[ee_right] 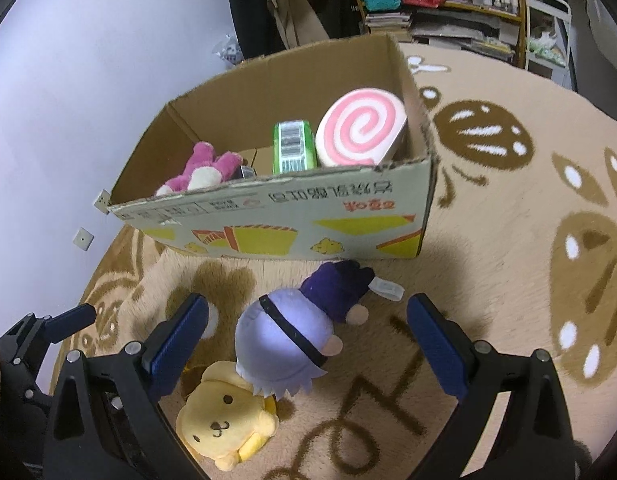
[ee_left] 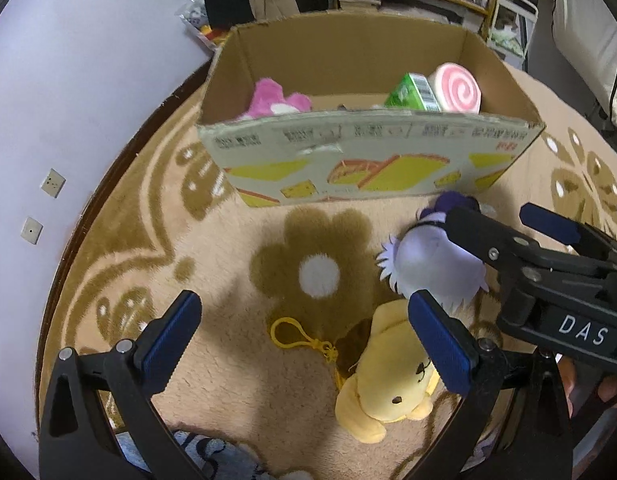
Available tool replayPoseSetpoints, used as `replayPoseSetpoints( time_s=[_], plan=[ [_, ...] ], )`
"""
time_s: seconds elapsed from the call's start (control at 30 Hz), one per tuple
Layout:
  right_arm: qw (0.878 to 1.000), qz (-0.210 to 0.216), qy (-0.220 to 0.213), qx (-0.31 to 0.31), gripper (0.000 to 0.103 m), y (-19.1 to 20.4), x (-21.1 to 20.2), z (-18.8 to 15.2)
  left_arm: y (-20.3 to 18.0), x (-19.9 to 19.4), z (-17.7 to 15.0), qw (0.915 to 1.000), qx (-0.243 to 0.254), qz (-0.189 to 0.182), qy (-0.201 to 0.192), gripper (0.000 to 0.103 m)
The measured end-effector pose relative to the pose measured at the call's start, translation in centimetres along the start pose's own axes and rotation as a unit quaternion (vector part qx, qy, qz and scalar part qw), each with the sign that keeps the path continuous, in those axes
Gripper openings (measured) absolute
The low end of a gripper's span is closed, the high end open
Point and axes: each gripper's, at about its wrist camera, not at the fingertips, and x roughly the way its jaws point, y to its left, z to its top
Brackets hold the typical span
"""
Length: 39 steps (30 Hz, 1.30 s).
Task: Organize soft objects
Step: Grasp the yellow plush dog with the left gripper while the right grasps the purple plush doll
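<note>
- Cardboard box [ee_right: 276, 216], open-topped with a printed front, stands on the fleecy beige rug [ee_right: 508, 208]; it holds a pink plush [ee_right: 204, 172], a green carton [ee_right: 293, 146] and a round swirl cushion [ee_right: 360, 128].
- Lavender plush doll [ee_right: 284, 332] and yellow dog plush [ee_right: 224, 424] lie touching before the box.
- Right gripper [ee_right: 308, 352]: jaws wide apart, straddling the doll.
- Left gripper [ee_left: 304, 340]: jaws apart, empty; one finger covers part of the dog plush.

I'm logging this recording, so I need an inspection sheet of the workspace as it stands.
Surface: tan flowered rug.
Job's things: yellow dog plush and purple-haired doll on the rug; pink plush, green pack and swirl cushion in the cardboard box.
Clutter: yellow clip beside the dog.
Grippers: left gripper and right gripper open, empty.
Cables: nothing seen.
Surroundings: white wall, crowded shelves.
</note>
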Motion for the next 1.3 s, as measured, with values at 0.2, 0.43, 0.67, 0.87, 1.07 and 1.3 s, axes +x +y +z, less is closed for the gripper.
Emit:
replayPoseSetpoints(
  time_s=[0.2, 0.43, 0.67, 0.87, 1.07, 1.3],
  plan=[
    [1.000, 0.001, 0.014, 0.002, 0.103, -0.1, 1.1, -0.1, -0.5, 0.9, 0.0, 0.9998, 0.017, 0.005, 0.011, 0.102],
    [1.000, 0.001, 0.023, 0.005, 0.103, -0.2, 2.1, 0.0, -1.0, 1.7, 0.3, 0.9995, 0.025, 0.007, 0.017, 0.102],
    [0.999, 0.002, 0.037, 0.002, 0.103, 0.0, 3.3, 0.0, -1.7, 2.1, 0.5, 0.9991, 0.030, -0.011, 0.027, 0.102],
    [0.999, 0.001, 0.054, -0.001, 0.103, 0.1, 4.2, -0.2, -2.5, 3.5, 0.0, 0.9969, 0.038, -0.034, 0.060, 0.102],
    [0.998, -0.002, 0.068, 0.003, 0.103, 0.0, 5.0, -0.5, -2.7, 4.7, -0.3, 0.9917, 0.021, -0.081, 0.098, 0.102],
    [0.997, 0.001, 0.071, 0.005, 0.103, -0.1, 5.1, -0.6, -3.2, 5.2, -0.8, 0.9903, 0.022, -0.077, 0.114, 0.102]
  ],
)
